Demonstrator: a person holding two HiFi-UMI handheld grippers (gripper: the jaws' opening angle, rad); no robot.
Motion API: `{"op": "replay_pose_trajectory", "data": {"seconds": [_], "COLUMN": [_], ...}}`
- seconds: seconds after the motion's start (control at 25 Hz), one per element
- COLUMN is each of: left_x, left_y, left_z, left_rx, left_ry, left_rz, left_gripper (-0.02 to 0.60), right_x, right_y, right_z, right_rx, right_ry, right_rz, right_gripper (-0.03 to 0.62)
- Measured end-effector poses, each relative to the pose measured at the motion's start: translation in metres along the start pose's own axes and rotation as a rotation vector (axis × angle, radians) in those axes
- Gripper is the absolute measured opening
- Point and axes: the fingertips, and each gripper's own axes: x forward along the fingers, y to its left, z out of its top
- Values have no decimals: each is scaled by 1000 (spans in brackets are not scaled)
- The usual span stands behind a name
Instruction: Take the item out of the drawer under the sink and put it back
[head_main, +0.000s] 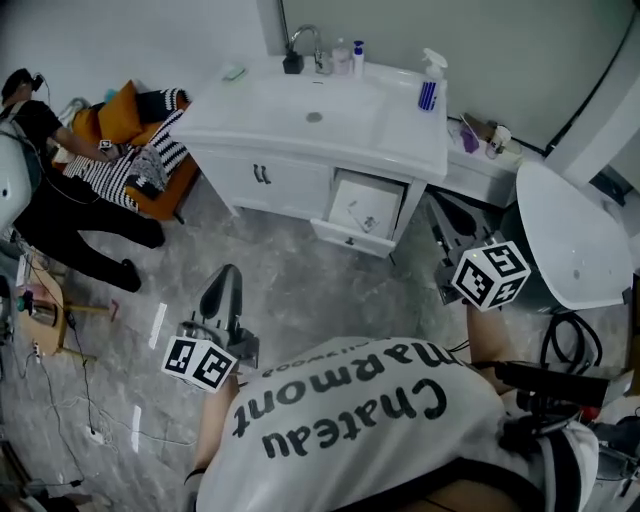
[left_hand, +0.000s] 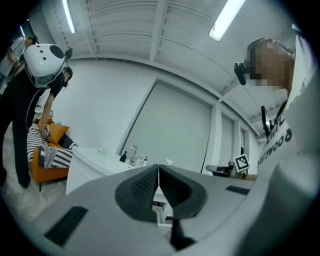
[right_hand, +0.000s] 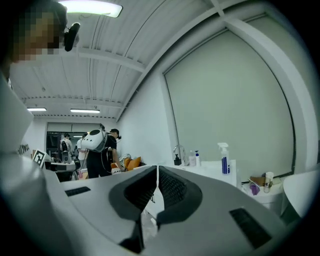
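Note:
The white sink cabinet (head_main: 262, 180) stands ahead of me in the head view, and its right drawer (head_main: 357, 237) is pulled open. A flat white item (head_main: 364, 210) with small dark marks lies inside the drawer. My left gripper (head_main: 227, 275) hangs low over the floor, well short of the cabinet, jaws shut and empty; its own view (left_hand: 159, 168) shows the pads meeting. My right gripper (head_main: 440, 210) is just right of the open drawer, also shut with nothing in it (right_hand: 157, 168). The sink (left_hand: 97, 152) shows far off in the left gripper view.
On the counter stand a faucet (head_main: 305, 42), small bottles (head_main: 350, 55) and a blue spray bottle (head_main: 429, 90). A low shelf with cups (head_main: 487, 140) and a round white lid (head_main: 573, 235) are at the right. A person (head_main: 60, 215) bends over an orange chair (head_main: 120, 115) at the left.

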Motion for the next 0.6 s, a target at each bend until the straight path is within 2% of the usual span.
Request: {"op": "replay_pose_trajectory", "data": {"seconds": [0.16, 0.32, 0.4, 0.52, 0.6], "left_x": [-9, -18, -24, -34, -41], "left_y": [13, 28, 41, 59, 64], "left_z": [6, 2, -4, -11, -17], "left_rx": [116, 149, 133, 38, -18], "left_ry": [36, 65, 88, 105, 112], "left_rz": [-31, -59, -35, 16, 22], "left_gripper": [10, 9, 9, 9, 9], "right_x": [25, 45, 51, 57, 63], "right_y": [13, 20, 27, 34, 37], "right_z": [-11, -19, -21, -23, -27], "right_rx": [-26, 33, 42, 26, 30], "right_ry": [15, 18, 24, 55, 75], "right_rz": [-43, -90, -86, -99, -108], "right_gripper": [12, 12, 12, 12, 12]}}
